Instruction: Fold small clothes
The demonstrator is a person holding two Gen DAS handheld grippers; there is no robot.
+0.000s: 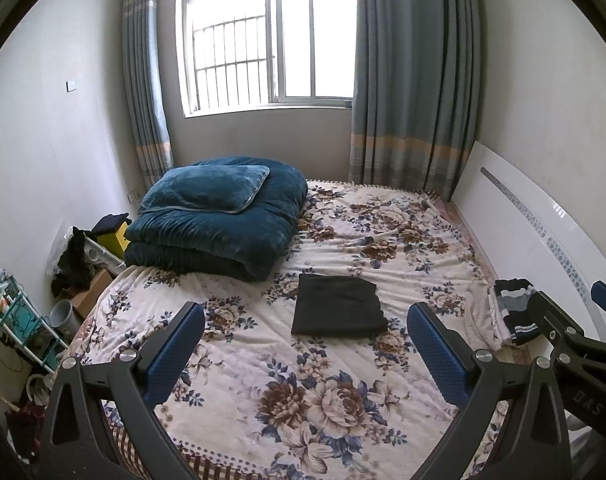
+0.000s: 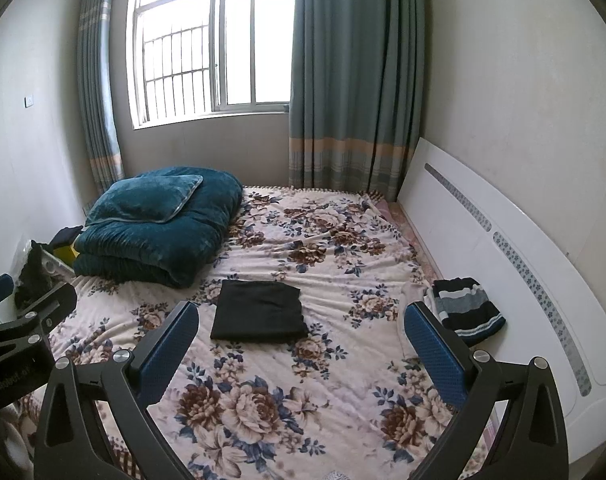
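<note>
garment (image 1: 339, 306) folded, beyond spread jaws

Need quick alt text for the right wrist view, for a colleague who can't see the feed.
The open right gripper hangs above a floral bedspread, with a folded black garment lying flat just ahead. A striped garment sits by the white headboard at right, a folded teal quilt far left.

The bed (image 1: 343, 420) has a cover with big flowers on it. A black folded cloth (image 1: 339, 306) lies flat in the middle. A thick blue blanket (image 1: 223, 236) sits folded at the far left, with a blue pillow (image 1: 207, 190) on top. A striped cloth (image 2: 467, 306) lies at the right edge.
</note>
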